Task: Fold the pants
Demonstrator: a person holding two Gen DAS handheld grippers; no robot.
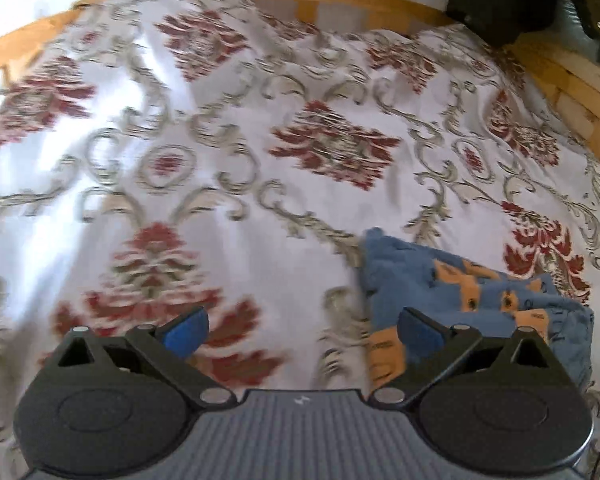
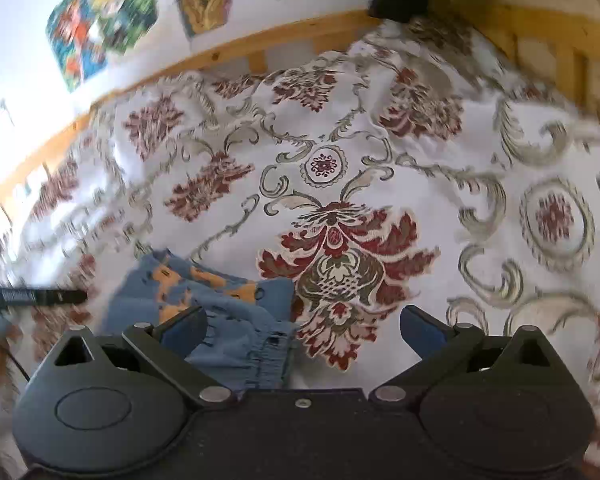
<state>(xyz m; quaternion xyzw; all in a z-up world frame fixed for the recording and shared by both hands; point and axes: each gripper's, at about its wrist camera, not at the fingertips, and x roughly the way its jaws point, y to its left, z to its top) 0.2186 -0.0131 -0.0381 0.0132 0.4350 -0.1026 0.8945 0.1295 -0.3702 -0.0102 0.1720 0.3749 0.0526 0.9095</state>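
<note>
Legible text: none.
- Left gripper body: one small white mark at the middle of the ribbed grey plate, too small to read.
- Pants: dark marks on the orange patches, blurred, not readable.
- Black strap at the left edge of the right wrist view: pale lettering, smeared, unreadable.

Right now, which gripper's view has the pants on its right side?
The left gripper: the blue pants lie right of centre there; the right gripper sees them left.
</note>
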